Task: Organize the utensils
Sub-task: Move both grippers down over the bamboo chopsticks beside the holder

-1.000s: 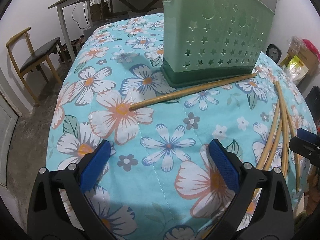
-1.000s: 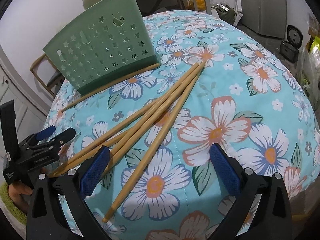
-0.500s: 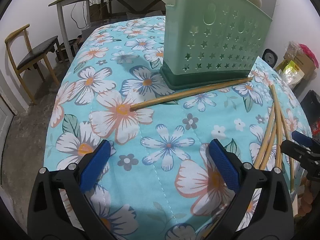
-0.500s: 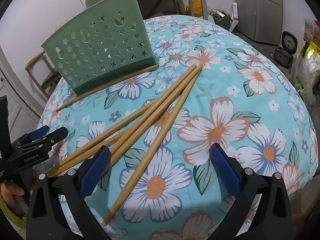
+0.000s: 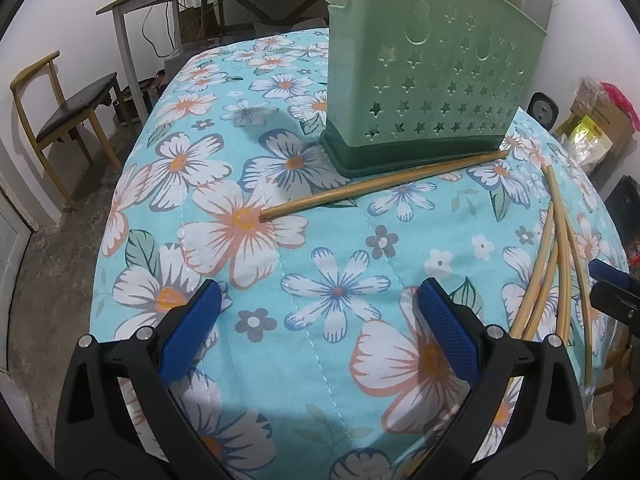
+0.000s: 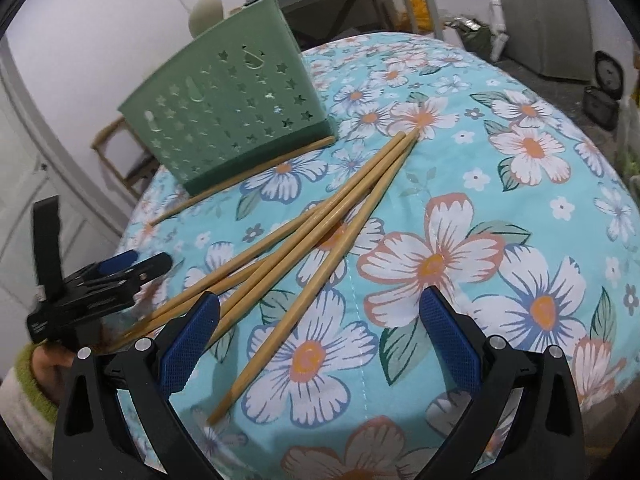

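Both tools spread wide, nothing between the pads: left tool (image 5: 320, 332) faces the lone chopstick (image 5: 384, 186) lying against the green holder (image 5: 432, 92), right tool (image 6: 316, 336) hangs over the fanned chopsticks (image 6: 320, 224) on the flowered tabletop (image 6: 520, 200). Light, stiff, smooth bamboo that probably rolls; take one stick mid-length, across its width, where it lies clear of the others.

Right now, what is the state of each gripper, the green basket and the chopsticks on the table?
Left gripper: open, empty, above the cloth.
Right gripper: open, empty, above the bundle.
Green basket: upright on the flowered cloth.
Single chopstick: lying flat along the basket's base.
Chopstick bundle: lying loose on the cloth, fanned out and crossing one another.
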`<state>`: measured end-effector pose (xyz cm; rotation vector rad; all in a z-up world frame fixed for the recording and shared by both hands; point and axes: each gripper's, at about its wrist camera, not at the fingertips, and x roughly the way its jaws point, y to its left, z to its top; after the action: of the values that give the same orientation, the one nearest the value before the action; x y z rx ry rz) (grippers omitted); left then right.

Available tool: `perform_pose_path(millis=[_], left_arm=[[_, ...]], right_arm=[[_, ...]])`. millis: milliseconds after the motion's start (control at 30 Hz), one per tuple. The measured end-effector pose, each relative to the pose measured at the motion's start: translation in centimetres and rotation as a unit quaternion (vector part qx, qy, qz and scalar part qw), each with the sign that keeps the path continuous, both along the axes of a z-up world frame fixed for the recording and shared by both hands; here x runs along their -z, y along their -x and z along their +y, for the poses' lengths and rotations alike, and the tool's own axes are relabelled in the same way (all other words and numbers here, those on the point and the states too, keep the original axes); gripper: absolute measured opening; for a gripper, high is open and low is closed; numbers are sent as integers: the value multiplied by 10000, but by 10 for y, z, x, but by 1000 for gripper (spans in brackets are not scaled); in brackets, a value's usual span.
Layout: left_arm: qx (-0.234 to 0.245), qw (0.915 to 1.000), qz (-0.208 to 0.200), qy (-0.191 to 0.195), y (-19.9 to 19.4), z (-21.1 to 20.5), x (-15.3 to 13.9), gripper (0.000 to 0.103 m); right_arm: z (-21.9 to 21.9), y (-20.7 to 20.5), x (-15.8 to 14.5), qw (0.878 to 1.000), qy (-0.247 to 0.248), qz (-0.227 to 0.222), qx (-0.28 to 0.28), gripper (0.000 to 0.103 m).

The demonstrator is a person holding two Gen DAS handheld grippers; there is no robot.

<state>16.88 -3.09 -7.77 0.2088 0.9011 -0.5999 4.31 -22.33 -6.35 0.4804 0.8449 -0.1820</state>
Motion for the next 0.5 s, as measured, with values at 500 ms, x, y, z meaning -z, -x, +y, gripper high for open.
perform_pose_path(millis=[500], left_arm=[[1046, 9891, -886, -546, -3, -21, -38, 68]], right_arm=[[-4, 0, -1, 9990, -46, 23, -446, 98]])
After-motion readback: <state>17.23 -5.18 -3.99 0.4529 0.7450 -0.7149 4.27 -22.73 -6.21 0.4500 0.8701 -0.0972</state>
